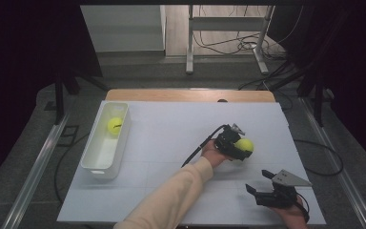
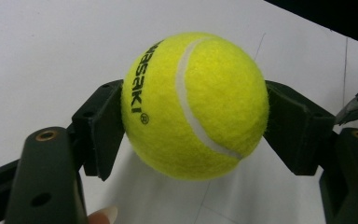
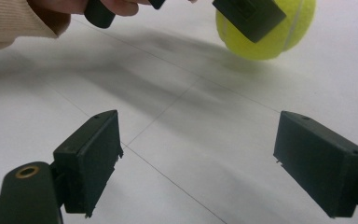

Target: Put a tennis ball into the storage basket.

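Observation:
A yellow tennis ball [image 1: 244, 144] [image 2: 196, 102] sits between the jaws of my left gripper [image 1: 242, 147] [image 2: 193, 133], which is shut on it with both pads pressed against its sides. It is right of the white table's [image 1: 162, 129] middle, at or just above the surface. A peach sleeve [image 1: 171, 195] reaches to it from the bottom. My right gripper [image 1: 258, 180] [image 3: 200, 158] hovers open near the front right corner with nothing between its jaws. Ahead of it the right gripper view shows the same ball [image 3: 261, 46], held by the other gripper.
A white rectangular bin [image 1: 101, 171] stands along the table's left side, holding a second tennis ball [image 1: 115, 125] at its far end. Past the far edge are a wooden strip [image 1: 171, 95], cables on the floor and a metal stand [image 1: 189, 47].

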Demonstrator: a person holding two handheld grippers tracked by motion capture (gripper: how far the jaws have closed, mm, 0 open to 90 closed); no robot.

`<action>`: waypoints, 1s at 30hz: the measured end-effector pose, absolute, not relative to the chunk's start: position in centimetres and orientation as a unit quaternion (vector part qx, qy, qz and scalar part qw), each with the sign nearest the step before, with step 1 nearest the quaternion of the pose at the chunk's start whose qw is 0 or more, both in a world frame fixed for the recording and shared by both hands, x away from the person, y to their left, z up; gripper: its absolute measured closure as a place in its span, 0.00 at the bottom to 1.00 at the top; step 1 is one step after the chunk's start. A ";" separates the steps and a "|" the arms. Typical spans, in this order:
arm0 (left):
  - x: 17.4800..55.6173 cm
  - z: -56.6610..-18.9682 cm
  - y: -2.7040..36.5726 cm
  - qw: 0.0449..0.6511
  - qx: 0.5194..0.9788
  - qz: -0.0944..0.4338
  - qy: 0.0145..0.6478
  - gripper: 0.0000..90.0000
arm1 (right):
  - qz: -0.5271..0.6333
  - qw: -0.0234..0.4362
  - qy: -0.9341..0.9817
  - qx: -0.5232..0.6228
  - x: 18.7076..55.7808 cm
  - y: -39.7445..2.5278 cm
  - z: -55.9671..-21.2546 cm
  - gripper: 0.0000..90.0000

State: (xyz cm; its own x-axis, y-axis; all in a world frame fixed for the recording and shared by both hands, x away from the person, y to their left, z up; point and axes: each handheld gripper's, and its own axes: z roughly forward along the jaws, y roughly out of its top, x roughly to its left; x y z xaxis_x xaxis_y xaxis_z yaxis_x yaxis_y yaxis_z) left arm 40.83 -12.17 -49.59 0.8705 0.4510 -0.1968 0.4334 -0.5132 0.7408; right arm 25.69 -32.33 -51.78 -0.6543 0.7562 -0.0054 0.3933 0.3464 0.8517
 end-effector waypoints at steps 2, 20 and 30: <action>40.8 -49.5 -12.0 0.423 0.870 0.012 0.253 0.30 | 0.443 0.205 0.795 0.362 25.7 -32.3 -51.8 0.17; 39.9 -48.1 -9.6 0.435 0.864 0.024 0.251 0.30 | 0.439 0.208 0.795 0.363 25.7 -32.3 -51.8 0.17; 39.3 -47.2 -8.2 0.439 0.863 0.034 0.248 0.30 | 0.439 0.208 0.795 0.362 25.6 -32.3 -51.8 0.17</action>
